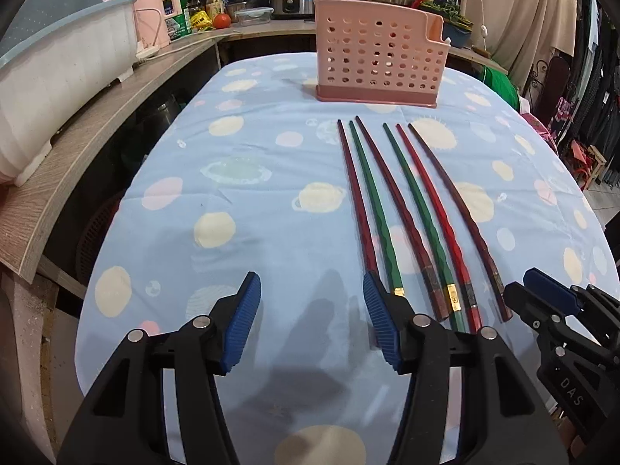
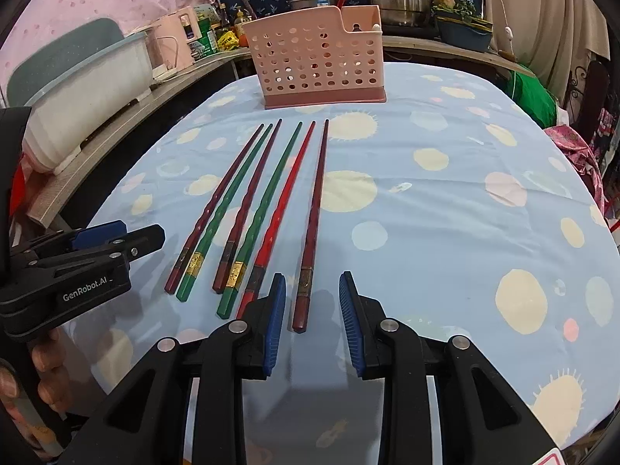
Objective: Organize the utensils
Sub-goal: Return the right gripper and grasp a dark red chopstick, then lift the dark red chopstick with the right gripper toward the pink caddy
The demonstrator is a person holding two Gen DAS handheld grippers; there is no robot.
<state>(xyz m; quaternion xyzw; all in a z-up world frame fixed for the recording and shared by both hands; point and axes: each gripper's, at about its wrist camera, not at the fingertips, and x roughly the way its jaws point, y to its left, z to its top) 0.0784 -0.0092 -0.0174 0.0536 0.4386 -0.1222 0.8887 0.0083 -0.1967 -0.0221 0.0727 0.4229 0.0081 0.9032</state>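
I see six chopsticks lying side by side on the counter, just in front of the pink perforated holder, their thin tips toward it. From the holder's side they run dark red, green, dark red, green, bright red, dark red. My right gripper has its fingers released, and the thick end of the outermost dark red chopstick lies between them untouched. My left gripper is also released over bare cloth, its right finger just beside the chopstick farthest from the other gripper. The holder stands upright.
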